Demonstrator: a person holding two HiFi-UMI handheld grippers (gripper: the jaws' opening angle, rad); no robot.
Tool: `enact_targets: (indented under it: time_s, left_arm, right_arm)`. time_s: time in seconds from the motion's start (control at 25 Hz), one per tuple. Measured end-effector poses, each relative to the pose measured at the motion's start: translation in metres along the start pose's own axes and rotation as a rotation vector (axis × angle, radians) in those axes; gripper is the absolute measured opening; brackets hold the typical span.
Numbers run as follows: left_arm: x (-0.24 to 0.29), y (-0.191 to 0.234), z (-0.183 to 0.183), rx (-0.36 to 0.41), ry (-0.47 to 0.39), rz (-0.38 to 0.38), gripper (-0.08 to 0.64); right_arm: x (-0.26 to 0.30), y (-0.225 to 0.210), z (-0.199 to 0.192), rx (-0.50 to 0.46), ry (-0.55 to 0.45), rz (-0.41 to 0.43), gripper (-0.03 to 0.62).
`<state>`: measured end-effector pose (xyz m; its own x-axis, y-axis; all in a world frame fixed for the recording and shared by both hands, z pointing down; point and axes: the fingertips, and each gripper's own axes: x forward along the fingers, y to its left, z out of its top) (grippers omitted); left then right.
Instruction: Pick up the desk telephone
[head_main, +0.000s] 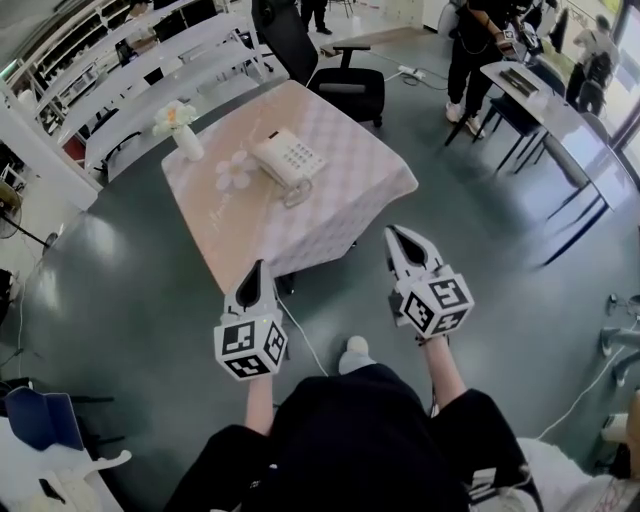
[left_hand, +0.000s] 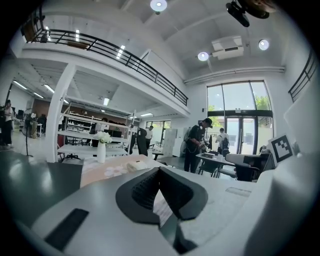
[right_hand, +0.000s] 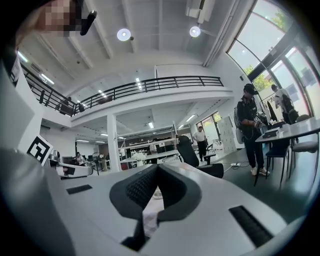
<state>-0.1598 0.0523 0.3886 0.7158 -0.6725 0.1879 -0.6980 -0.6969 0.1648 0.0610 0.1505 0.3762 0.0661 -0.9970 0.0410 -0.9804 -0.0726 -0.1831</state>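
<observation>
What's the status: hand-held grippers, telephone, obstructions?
Left hand-held gripper and right hand-held gripper shut, empty, short of the table. Desk telephone untouched on it. Vase and flower beside phone; approach looks clear.

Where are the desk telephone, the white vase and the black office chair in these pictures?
desk telephone (head_main: 298, 153), head view, on its keypad.
white vase (head_main: 188, 144), head view, on its body.
black office chair (head_main: 350, 88), head view, on its seat.

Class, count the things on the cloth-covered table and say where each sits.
3: a vase of flowers near the far left corner of the table; the desk telephone near the middle; a flat white flower shape lying between them. None appears hidden.
</observation>
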Motion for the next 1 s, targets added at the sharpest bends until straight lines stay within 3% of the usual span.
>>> enact_targets:
  time_s: [0.48, 1.0]
  left_arm:
    - [0.067, -0.004, -0.006, -0.041, 0.012, 0.093, -0.002]
    - [0.109, 0.013, -0.012, -0.078, 0.057, 0.151, -0.002]
  right_arm:
    - [0.069, -0.049, -0.009, 0.007, 0.061, 0.1, -0.008]
    - [0.126, -0.07, -0.022, 0.054, 0.111, 0.134, -0.008]
